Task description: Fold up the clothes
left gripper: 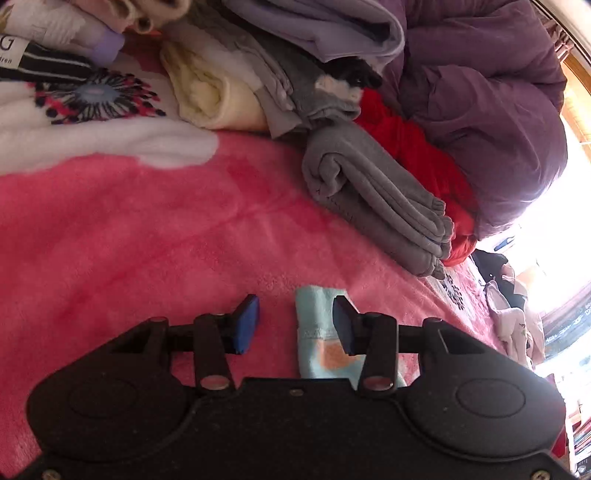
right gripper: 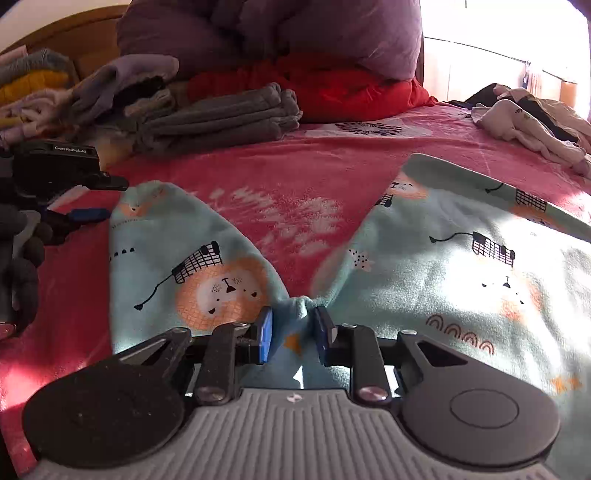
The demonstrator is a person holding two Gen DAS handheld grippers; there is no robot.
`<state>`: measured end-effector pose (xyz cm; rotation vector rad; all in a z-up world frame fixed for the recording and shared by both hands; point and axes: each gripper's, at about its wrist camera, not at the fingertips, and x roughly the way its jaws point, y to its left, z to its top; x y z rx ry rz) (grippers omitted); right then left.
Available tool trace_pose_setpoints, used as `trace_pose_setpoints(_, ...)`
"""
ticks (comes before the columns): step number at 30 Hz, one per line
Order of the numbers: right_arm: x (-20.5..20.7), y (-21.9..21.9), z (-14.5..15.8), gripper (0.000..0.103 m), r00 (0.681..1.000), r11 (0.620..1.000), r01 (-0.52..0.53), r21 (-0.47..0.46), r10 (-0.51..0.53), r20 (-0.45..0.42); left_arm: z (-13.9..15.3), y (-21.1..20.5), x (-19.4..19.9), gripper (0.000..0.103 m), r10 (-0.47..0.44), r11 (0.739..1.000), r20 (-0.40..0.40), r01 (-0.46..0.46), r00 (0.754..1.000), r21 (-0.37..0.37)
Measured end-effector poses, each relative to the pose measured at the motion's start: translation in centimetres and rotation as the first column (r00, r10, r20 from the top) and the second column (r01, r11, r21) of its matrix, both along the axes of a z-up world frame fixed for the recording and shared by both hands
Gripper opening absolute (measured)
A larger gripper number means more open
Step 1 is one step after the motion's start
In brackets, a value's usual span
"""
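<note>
A mint children's garment (right gripper: 207, 266) printed with lions lay spread on a pink blanket (right gripper: 295, 173), two parts fanning left and right from a bunched middle, apparently laid flat so it could be folded.

Nearest the lens in the right wrist view, the right gripper (right gripper: 292, 334) straddled that bunched middle. Its blue pads (right gripper: 264, 334) stood a little apart with the gathered cloth between them; whether they pinched the cloth or merely bracketed it could not be told.

To the left, the left gripper (right gripper: 86, 214), held by a gloved hand (right gripper: 22, 258), sat at the tip of the garment's left part. In its own view the left gripper (left gripper: 295, 326) had its jaws parted and empty: one pad lay over the edge of the mint strip (left gripper: 317, 332), the other stood clear over bare blanket, nothing clamped between them. The end seemed released, probably set down where the fold wanted it.

Farther off, a folded grey stack (right gripper: 221, 118) rested on the blanket's left side, likely finished work kept clear of the folding space. Beside it a mixed pile (right gripper: 44, 92) of folded pieces rose at the far left. A red cloth (right gripper: 332, 92) and a purple duvet (right gripper: 280, 33) were heaped behind. At the far right, a crumpled white heap (right gripper: 524, 125) looked still unfolded.
</note>
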<state>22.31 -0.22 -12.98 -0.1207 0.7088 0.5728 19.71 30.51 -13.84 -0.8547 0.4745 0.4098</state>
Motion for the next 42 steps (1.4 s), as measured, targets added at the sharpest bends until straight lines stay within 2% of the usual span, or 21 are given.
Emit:
trace_pose_setpoints(4, -0.3, -0.2, 0.6, 0.028, 1.000, 1.000, -0.015, -0.005, 0.015, 0.013, -0.5, 0.1, -0.1, 0.042, -0.008, 1.000, -0.003, 0.008, 1.000, -0.002)
trace_pose_setpoints(7, -1.2, -0.1, 1.3, 0.029, 0.997, 1.000, -0.004, -0.007, 0.005, 0.076, -0.4, 0.0, -0.1, 0.040, -0.013, 1.000, 0.000, 0.013, 1.000, 0.003)
trace_pose_setpoints(8, -1.0, 0.3, 0.8, 0.035, 0.999, 1.000, -0.023, -0.018, 0.024, 0.043, -0.4, -0.2, 0.0, 0.039, -0.020, 1.000, -0.006, 0.020, 1.000, 0.018)
trace_pose_setpoints(10, -0.4, 1.1, 0.2, 0.036, 0.999, 0.997, -0.048, -0.062, 0.049, 0.011, -0.3, -0.6, 0.4, 0.018, -0.041, 0.996, -0.041, 0.044, 0.998, 0.074)
trace_pose_setpoints(12, 0.4, 1.0, 0.8, 0.037, 0.998, 0.997, -0.053, -0.052, 0.051, -0.034, -0.3, -0.7, 0.5, 0.009, -0.057, 0.994, -0.052, 0.061, 0.997, 0.090)
trace_pose_setpoints(16, -0.9, -1.9, 3.5, 0.039, 1.000, 0.998, -0.006, 0.058, 0.008, -0.025, 0.0, -0.6, 0.3, 0.010, -0.055, 0.995, -0.044, 0.059, 0.997, 0.076)
trace_pose_setpoints(19, -3.1, -6.8, 5.1, 0.041, 0.996, 0.986, 0.083, 0.144, -0.080, -0.026, 1.1, -0.7, -0.4, 0.027, 0.002, 0.993, -0.043, 0.003, 0.999, 0.120)
trace_pose_setpoints(20, -4.1, -8.8, 5.4, 0.041, 0.993, 0.979, 0.118, 0.164, -0.116, -0.022, 1.7, -0.9, -0.9, 0.026, 0.008, 0.990, -0.014, -0.006, 1.000, 0.143)
trace_pose_setpoints(23, -6.6, -14.9, 6.1, 0.039, 0.975, 0.953, 0.218, 0.212, -0.221, -0.011, 4.4, -3.7, -1.2, 0.026, -0.190, 0.960, 0.118, 0.160, 0.975, 0.228)
trace_pose_setpoints(24, -7.5, -16.8, 6.1, 0.039, 0.966, 0.944, 0.252, 0.212, -0.257, -0.007, 5.2, -5.6, -0.9, 0.026, -0.306, 0.923, 0.126, 0.262, 0.944, 0.281)
trace_pose_setpoints(26, -8.9, -19.3, 6.1, 0.039, 0.958, 0.941, 0.282, 0.188, -0.287, -0.002, 6.1, -10.0, -0.3, 0.026, -0.524, 0.814, 0.097, 0.464, 0.846, 0.349)
trace_pose_setpoints(28, -10.2, -20.8, 5.6, 0.039, 0.957, 0.948, 0.284, 0.143, -0.289, 0.015, 6.6, -15.3, -1.0, 0.026, -0.694, 0.656, 0.022, 0.619, 0.720, 0.432)
trace_pose_setpoints(30, -11.3, -21.9, 5.0, 0.039, 0.953, 0.948, 0.294, 0.123, -0.300, 0.032, 6.6, -20.2, -2.5, 0.026, -0.793, 0.506, -0.056, 0.707, 0.606, 0.494)
trace_pose_setpoints(32, -12.1, -22.7, 4.0, 0.038, 0.950, 0.944, 0.302, 0.132, -0.309, 0.034, 5.6, -23.4, -3.0, 0.026, -0.806, 0.442, -0.157, 0.757, 0.571, 0.482)
trace_pose_setpoints(33, -12.2, -22.8, 3.1, 0.038, 0.951, 0.946, 0.304, 0.113, -0.307, 0.016, 4.2, -24.8, -2.8, 0.026, -0.790, 0.416, -0.255, 0.792, 0.558, 0.446)
trace_pose_setpoints(34, -12.1, -22.6, 2.1, 0.039, 0.953, 0.950, 0.302, 0.073, -0.302, -0.015, 2.9, -25.9, -2.8, 0.026, -0.775, 0.376, -0.347, 0.827, 0.528, 0.417)
trace_pose_setpoints(36, -12.2, -22.3, 0.7, 0.036, 0.957, 0.957, 0.289, 0.005, -0.288, -0.042, 1.3, -28.3, -4.9, 0.026, -0.724, 0.228, -0.471, 0.819, 0.504, 0.526)
trace_pose_setpoints(37, -12.9, -21.9, 0.8, 0.036, 0.962, 0.962, 0.272, -0.010, -0.272, 0.000, 1.5, -29.1, -5.7, 0.027, -0.691, 0.178, -0.511, 0.806, 0.511, 0.564)
trace_pose_setpoints(39, -14.4, -21.2, 1.1, 0.036, 0.968, 0.970, 0.239, -0.044, -0.235, 0.083, 2.2, -29.9, -7.3, 0.028, -0.638, 0.164, -0.523, 0.764, 0.565, 0.624)
trace_pose_setpoints(41, -15.3, -20.7, 1.4, 0.040, 0.971, 0.976, 0.214, -0.039, -0.207, 0.121, 1.6, -29.5, -7.8, 0.048, -0.642, 0.214, -0.522, 0.786, 0.561, 0.580)
trace_pose_setpoints(42, -15.2, -20.3, 0.9, 0.041, 0.975, 0.975, 0.208, -0.077, -0.200, 0.102, 0.7, -29.3, -7.9, 0.049, -0.641, 0.221, -0.547, 0.812, 0.538, 0.540)
